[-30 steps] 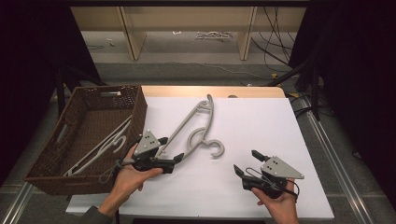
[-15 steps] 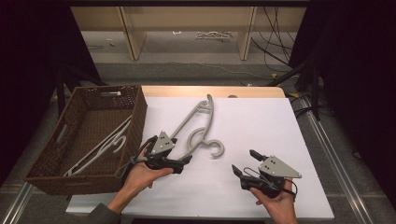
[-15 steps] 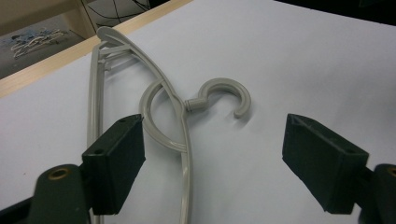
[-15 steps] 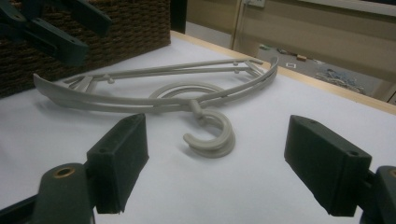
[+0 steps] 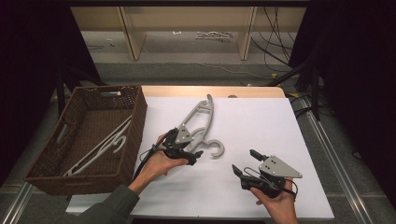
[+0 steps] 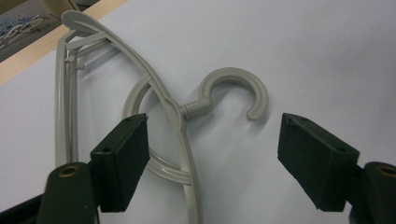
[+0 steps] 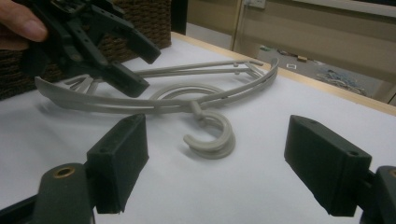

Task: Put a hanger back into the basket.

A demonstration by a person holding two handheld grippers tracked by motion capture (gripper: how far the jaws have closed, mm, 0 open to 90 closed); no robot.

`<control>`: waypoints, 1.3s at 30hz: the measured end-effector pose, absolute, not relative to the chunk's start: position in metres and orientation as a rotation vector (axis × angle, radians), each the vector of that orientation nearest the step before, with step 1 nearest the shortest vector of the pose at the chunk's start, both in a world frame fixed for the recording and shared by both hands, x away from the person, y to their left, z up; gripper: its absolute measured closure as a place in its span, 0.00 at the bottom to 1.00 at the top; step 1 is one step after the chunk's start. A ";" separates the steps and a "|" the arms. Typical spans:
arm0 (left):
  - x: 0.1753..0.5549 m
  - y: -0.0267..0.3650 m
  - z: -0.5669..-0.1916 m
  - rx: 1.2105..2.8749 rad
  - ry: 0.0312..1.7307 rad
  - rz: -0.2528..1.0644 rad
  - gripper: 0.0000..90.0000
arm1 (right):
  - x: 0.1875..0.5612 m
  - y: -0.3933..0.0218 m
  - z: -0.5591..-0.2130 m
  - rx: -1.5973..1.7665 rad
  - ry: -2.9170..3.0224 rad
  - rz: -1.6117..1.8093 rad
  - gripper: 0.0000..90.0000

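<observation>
The left claw, jaws wide apart, hovers just over the grey hanger lying on the white worktop beside the basket, its neck between them, while the right claw, also spread, sits farther off.

**No readable text**

Nothing legible is showing in any view: no words, labels, brand marks, numbers or signs are appearing on any surface.
</observation>
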State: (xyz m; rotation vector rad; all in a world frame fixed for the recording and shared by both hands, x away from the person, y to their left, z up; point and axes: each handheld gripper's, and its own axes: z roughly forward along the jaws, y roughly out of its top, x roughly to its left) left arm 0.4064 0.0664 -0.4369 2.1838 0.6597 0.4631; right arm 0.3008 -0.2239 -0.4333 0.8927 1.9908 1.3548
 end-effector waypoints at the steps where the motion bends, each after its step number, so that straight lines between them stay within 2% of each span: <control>1: 0.409 0.066 -0.438 2.201 0.656 0.466 0.28 | 0.301 -0.224 -0.434 0.895 1.992 1.351 0.25; 7: 0.422 0.059 -0.446 2.278 0.661 0.478 0.31 | 0.300 -0.225 -0.433 0.899 2.010 1.336 0.25; 10: 0.432 0.050 -0.456 2.323 0.703 0.479 0.37 | 0.300 -0.223 -0.434 0.902 2.007 1.355 0.25; 24: 0.447 0.032 -0.460 2.433 0.657 0.488 0.47 | 0.300 -0.224 -0.434 0.910 2.015 1.358 0.25; 31: 0.457 0.025 -0.464 2.522 0.647 0.481 0.57 | 0.300 -0.224 -0.433 0.900 2.016 1.355 0.25; 36: 0.463 0.023 -0.468 2.563 0.694 0.423 0.64 | 0.302 -0.224 -0.433 0.880 1.996 1.364 0.25; 37: 0.466 0.025 -0.469 2.563 0.714 0.372 0.68 | 0.300 -0.224 -0.433 0.907 2.018 1.354 0.25; 39: 0.467 0.027 -0.468 2.559 0.728 0.370 0.75 | 0.301 -0.224 -0.433 0.895 2.006 1.365 0.25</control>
